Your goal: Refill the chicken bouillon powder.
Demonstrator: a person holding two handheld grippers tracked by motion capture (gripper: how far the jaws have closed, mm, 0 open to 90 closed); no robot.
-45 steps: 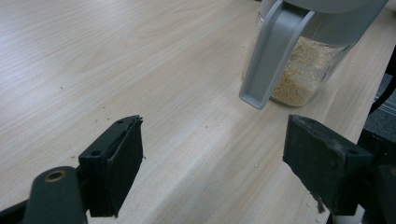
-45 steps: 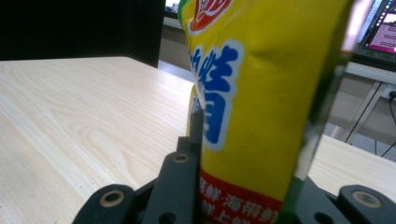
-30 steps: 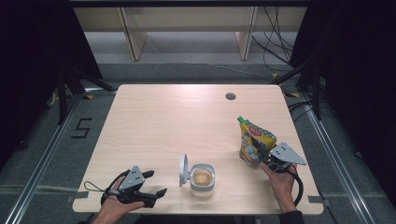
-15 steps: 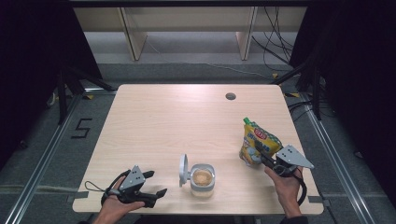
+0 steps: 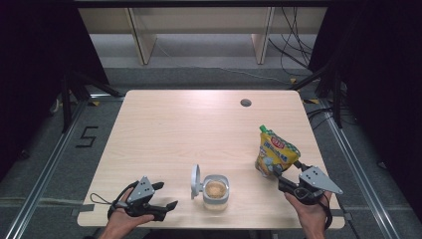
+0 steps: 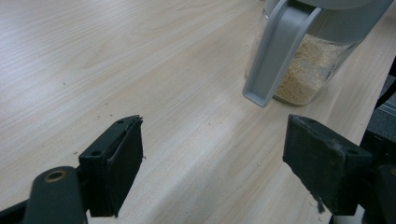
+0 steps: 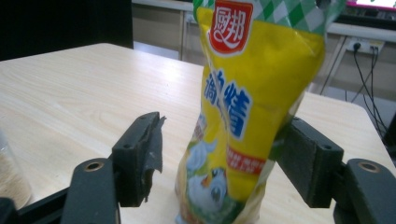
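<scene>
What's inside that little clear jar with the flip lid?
The jar holds pale beige granules, seen from above through its open mouth and through its clear wall in the left gripper view. Its grey lid stands flipped up. The granules cover the jar's bottom.

Yellow pouch point(image 7: 247, 121) reads 厨邦 — perhaps 鸡精 below — floor mark point(image 5: 87, 136): 5.

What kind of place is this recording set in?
Probably a lab recording bay, not a kitchen: a bare wooden table with a cable hole, metal floor rails around it, loose cables behind, dark curtains at the sides.
</scene>
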